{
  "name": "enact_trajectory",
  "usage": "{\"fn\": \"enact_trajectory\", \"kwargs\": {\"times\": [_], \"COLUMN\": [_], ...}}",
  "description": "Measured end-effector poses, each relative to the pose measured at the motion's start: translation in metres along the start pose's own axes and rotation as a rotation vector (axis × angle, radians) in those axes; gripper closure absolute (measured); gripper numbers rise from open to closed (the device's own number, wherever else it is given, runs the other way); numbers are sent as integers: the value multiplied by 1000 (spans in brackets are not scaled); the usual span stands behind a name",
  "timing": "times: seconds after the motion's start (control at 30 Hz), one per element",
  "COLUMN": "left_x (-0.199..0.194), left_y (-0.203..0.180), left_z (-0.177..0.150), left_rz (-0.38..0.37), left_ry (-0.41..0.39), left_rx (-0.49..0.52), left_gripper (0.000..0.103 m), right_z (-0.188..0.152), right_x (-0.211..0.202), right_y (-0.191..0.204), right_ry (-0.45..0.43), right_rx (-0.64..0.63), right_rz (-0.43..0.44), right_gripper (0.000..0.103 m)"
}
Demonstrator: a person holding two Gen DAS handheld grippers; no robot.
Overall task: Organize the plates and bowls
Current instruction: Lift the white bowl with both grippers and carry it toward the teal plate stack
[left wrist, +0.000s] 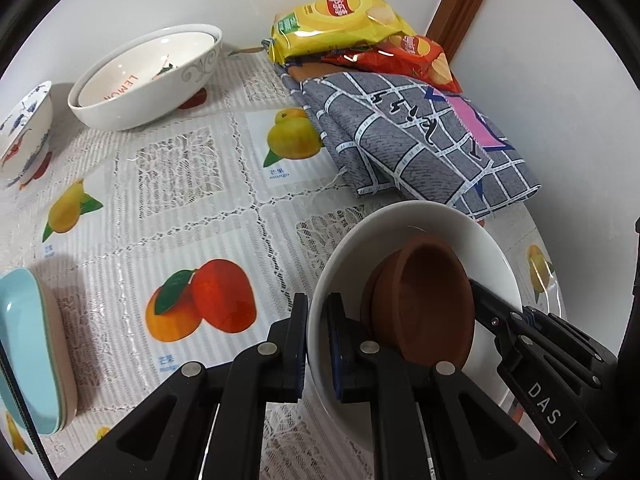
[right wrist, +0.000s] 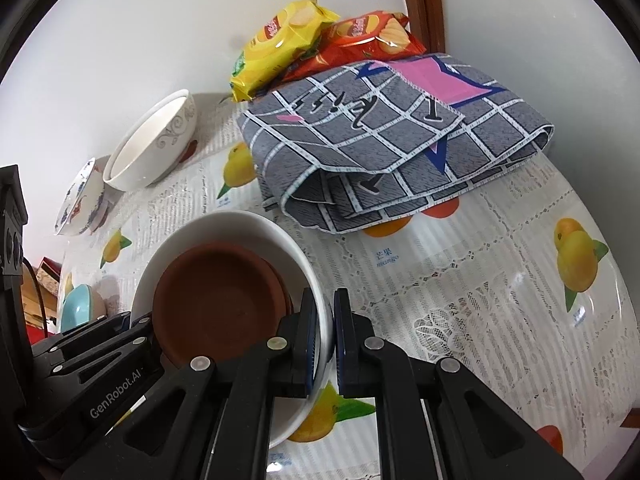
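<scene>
Left gripper point(left wrist: 317, 332): clamped on the near rim of the white bowl point(left wrist: 448, 232), one pad outside the wall, one inside.
Right gripper point(right wrist: 333, 332): pinching the opposite rim of that same white bowl point(right wrist: 224, 222), jaws narrow with the wall between them.
White bowl: gripped from both sides and tipped, its low edge at the tablecloth; whether it rests there, hard to say.
Brown dishes point(left wrist: 424, 304): terracotta-coloured, stacked inside the white bowl, leaning against its wall.
Worktop point(left wrist: 192, 216): covered by a lace-look cloth printed with mangoes.
Folded cloth point(left wrist: 416, 140): grey check, just beyond the white bowl, close to the wall.
Snack bags point(left wrist: 340, 24): a yellow one on a red one, behind the folded cloth in the corner.
Large white bowls point(left wrist: 140, 80): two nested, tilted against the back wall, well apart from the grippers.
Patterned bowl point(left wrist: 24, 132): blue-and-red painted, beside the nested pair.
Blue dishes point(left wrist: 28, 360): pale blue stack at the left edge of the left wrist view.
</scene>
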State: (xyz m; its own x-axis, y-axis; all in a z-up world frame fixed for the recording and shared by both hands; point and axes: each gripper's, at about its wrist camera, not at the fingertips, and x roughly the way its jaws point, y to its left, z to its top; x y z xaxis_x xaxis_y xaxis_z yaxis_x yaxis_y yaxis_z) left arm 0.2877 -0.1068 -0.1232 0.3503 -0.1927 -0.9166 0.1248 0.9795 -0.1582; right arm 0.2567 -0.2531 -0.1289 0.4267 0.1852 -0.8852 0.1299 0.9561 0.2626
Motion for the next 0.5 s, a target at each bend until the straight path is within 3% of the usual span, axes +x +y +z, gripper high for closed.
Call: {"fn": "enact_trajectory", "kwargs": {"times": [0.5], "left_x": [-45], "left_y": [9], "left_z": [-4], "left_rz": [-1], "left_ry": [-56], "left_rx": [0], "left_gripper": [93], "right_z": [-1], "right_x": [-39], "right_y": [23], "right_ry": [-44], "right_rx": [-28], "right_rz": [13], "right_gripper": [95]}}
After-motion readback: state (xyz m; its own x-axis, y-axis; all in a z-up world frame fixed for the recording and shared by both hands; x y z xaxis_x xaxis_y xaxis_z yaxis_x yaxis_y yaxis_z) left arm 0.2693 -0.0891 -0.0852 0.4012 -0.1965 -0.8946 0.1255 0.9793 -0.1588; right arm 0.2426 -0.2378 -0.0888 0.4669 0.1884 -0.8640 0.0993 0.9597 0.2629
